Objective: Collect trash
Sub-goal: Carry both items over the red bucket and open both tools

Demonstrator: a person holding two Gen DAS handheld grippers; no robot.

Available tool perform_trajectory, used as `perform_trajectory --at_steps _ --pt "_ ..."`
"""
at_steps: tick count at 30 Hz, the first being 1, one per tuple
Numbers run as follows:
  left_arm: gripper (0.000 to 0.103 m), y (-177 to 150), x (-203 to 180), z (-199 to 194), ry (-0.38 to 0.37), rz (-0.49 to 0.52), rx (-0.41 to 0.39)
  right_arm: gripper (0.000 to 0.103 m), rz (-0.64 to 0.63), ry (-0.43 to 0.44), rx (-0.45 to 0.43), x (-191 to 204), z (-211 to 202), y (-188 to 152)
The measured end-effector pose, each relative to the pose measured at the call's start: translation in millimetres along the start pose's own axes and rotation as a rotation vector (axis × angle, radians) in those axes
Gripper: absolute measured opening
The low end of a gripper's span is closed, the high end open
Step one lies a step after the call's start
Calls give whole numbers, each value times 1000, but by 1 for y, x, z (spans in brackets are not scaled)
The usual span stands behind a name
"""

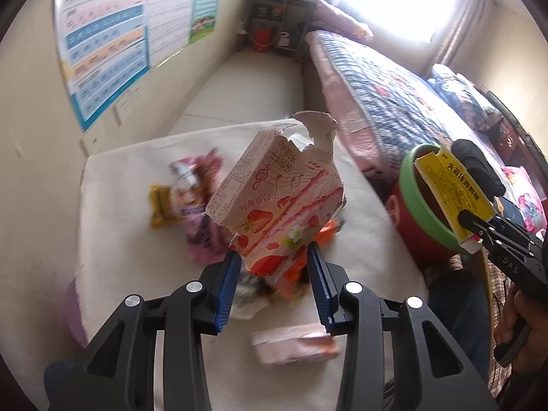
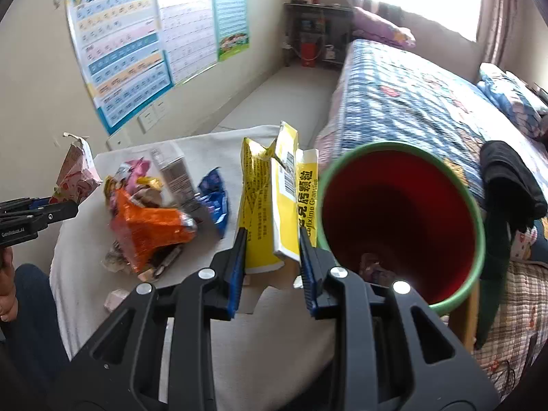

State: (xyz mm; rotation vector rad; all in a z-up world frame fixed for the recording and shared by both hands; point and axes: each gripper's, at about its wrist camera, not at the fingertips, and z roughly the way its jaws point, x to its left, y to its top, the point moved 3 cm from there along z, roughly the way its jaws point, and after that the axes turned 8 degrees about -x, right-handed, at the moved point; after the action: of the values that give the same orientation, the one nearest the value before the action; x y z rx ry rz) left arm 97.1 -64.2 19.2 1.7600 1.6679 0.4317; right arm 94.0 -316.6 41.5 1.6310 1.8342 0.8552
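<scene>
Both claws grip torn cartons above the table.
Left claw (image 1: 274, 257) clamps the strawberry carton (image 1: 277, 198); right claw (image 2: 274, 239) clamps the yellow carton (image 2: 274, 202) beside the red bin (image 2: 400, 226), whose contents are dim; table (image 1: 120, 178) wrappers blur.

Black tongs (image 1: 274, 257); blue ridged pads (image 2: 238, 270); silver screws; white lettering.

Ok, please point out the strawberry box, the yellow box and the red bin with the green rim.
strawberry box (image 1: 274, 202), left wrist view, on its printed front face.
yellow box (image 2: 286, 202), right wrist view, on the flattened side with the barcode.
red bin (image 2: 390, 202), right wrist view, on its inner red wall.
</scene>
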Motion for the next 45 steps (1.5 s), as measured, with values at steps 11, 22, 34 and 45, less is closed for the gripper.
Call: perform_trajectory --at_steps 11,22,34,45 --pt "37 35 -82 21 -117 80 -9 28 68 -90 -44 -65 -20 9" --pt "37 61 -170 40 -226 161 1 28 126 -152 -68 -116 -31 12" --pt "37 65 -229 70 -295 190 49 28 166 -181 -58 -158 -30 7" --pt "38 65 -252 97 -330 189 90 29 192 -179 -37 -176 -18 2"
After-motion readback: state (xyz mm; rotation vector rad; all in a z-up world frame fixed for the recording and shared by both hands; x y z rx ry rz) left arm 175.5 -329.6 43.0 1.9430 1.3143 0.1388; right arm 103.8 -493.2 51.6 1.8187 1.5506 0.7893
